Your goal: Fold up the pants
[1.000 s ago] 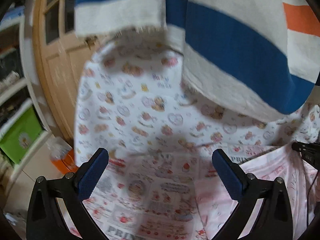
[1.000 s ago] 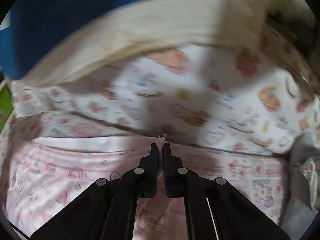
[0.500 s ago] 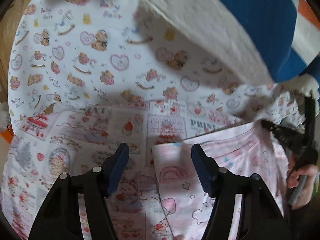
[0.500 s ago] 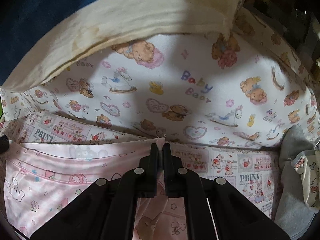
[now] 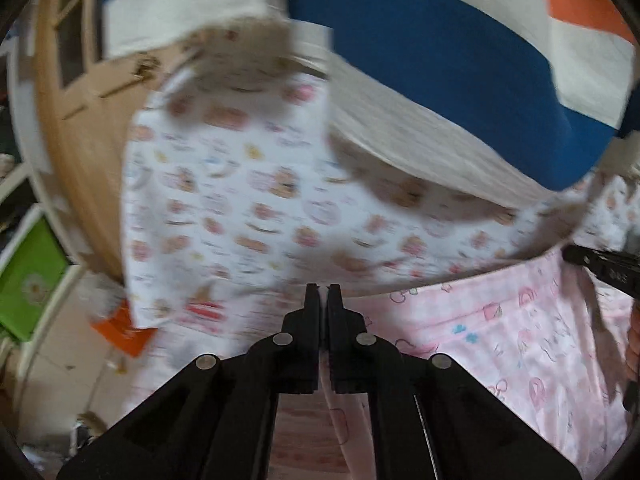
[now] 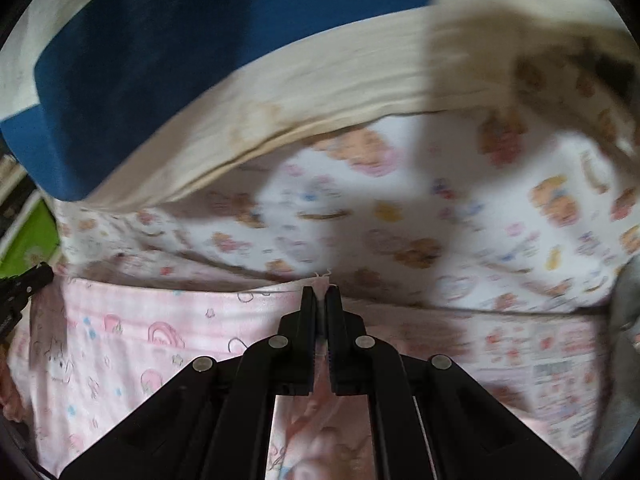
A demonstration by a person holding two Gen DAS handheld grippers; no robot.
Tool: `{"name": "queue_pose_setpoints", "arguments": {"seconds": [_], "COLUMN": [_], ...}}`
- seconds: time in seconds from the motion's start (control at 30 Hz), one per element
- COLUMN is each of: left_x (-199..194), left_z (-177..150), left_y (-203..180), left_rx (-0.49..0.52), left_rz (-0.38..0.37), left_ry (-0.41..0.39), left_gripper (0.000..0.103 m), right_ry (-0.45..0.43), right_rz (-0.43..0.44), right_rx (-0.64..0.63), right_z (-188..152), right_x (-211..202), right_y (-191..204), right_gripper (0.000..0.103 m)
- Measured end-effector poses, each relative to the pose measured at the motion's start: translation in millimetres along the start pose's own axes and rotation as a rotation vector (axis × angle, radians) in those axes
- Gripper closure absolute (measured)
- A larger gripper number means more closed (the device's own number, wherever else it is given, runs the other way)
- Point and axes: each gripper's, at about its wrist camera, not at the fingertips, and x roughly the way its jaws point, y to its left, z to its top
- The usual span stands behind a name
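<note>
Two grippers pinch the top edge of the pink pants [image 5: 508, 344] at opposite corners, holding the printed cloth stretched between them above the bed. The left gripper [image 5: 323, 292] has its black jaws closed to a narrow slit on the pants' left corner, a thin fold of pink fabric running down between them. The right gripper [image 6: 319, 294] is likewise clamped tight on the right corner, with a frayed tip of pink cloth and a loose thread poking up past its fingertips. In the left wrist view the right gripper's black tip shows at the far right edge, and in the right wrist view the left gripper's tip shows at the far left. Beneath and behind the pants lies a white sheet with a bear print [image 6: 460, 216], and over its far side drapes a blue, cream and orange striped blanket [image 5: 460, 80]. A wooden door [image 5: 80, 120] stands at the left.
</note>
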Motion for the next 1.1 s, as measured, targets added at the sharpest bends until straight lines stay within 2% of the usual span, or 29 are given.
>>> {"name": "queue_pose_setpoints", "arguments": {"seconds": [0.07, 0.2, 0.3, 0.37, 0.4, 0.5, 0.57, 0.6, 0.63, 0.67, 0.7, 0.73, 0.77, 0.97, 1.03, 1.1], "left_x": [0.2, 9.5, 28.1, 46.4, 54.4, 57.6, 45.4, 39.0, 33.7, 28.1, 22.3, 17.0, 13.0, -28.4, -40.0, -39.9], "left_z": [2.1, 3.4, -5.1, -12.4, -15.4, -15.2, -11.5, -10.0, -8.9, -8.1, -7.3, -6.6, -5.5, 0.1, 4.6, 10.2], "left_y": [9.4, 22.5, 25.0, 27.7, 29.4, 40.0, 37.3, 33.2, 28.3, 23.6, 19.6, 15.5, 11.6, -40.2, -66.9, -96.4], "left_rx": [-0.004, -0.020, -0.022, -0.001, 0.010, -0.038, -0.039, -0.021, 0.001, 0.016, 0.018, 0.016, 0.016, 0.116, 0.148, 0.181], "left_rz": [0.055, 0.130, 0.193, 0.320, 0.355, 0.261, 0.242, 0.247, 0.262, 0.266, 0.253, 0.232, 0.215, 0.035, -0.082, -0.172], "left_ry": [0.001, 0.039, 0.086, 0.122, 0.141, 0.165, 0.118, 0.086, 0.059, 0.033, 0.009, -0.013, -0.035, -0.161, -0.152, -0.087], "left_gripper": [0.100, 0.099, 0.098, 0.098, 0.098, 0.098, 0.098, 0.095, 0.090, 0.078, 0.063, 0.057, 0.051, 0.051, 0.051, 0.051], "right_ry": [0.018, 0.002, 0.022, 0.032, 0.032, 0.048, 0.042, 0.033, 0.020, -0.002, -0.048, -0.086, -0.124, -0.198, -0.230, -0.254], "right_rz": [0.021, -0.042, -0.080, -0.099, -0.118, -0.118, -0.121, -0.119, -0.122, -0.129, -0.135, -0.139, -0.143, -0.155, -0.177, -0.197], "right_rx": [-0.009, -0.113, -0.147, -0.152, -0.151, -0.135, -0.132, -0.136, -0.139, -0.140, -0.140, -0.136, -0.131, -0.083, -0.063, -0.012], "right_z": [2.8, 3.2, 3.0, 2.0, 0.7, -4.0, -6.9, -8.4, -9.6, -10.8, -11.9, -13.2, -15.4, -28.4, -39.3, -52.6], "right_x": [6.2, 12.8, 26.6, 34.8, 39.1, 47.5, 43.0, 37.0, 28.1, 19.0, 1.5, -11.0, -27.9, -109.5, -137.0, -159.6], "right_y": [14.0, 51.0, 67.8, 70.4, 70.5, 62.4, 57.6, 55.0, 51.9, 48.8, 43.4, 39.0, 35.4, -27.4, -52.7, -81.6], "right_gripper": [0.099, 0.099, 0.099, 0.099, 0.099, 0.098, 0.098, 0.092, 0.085, 0.067, 0.043, 0.036, 0.035, 0.035, 0.035, 0.035]}}
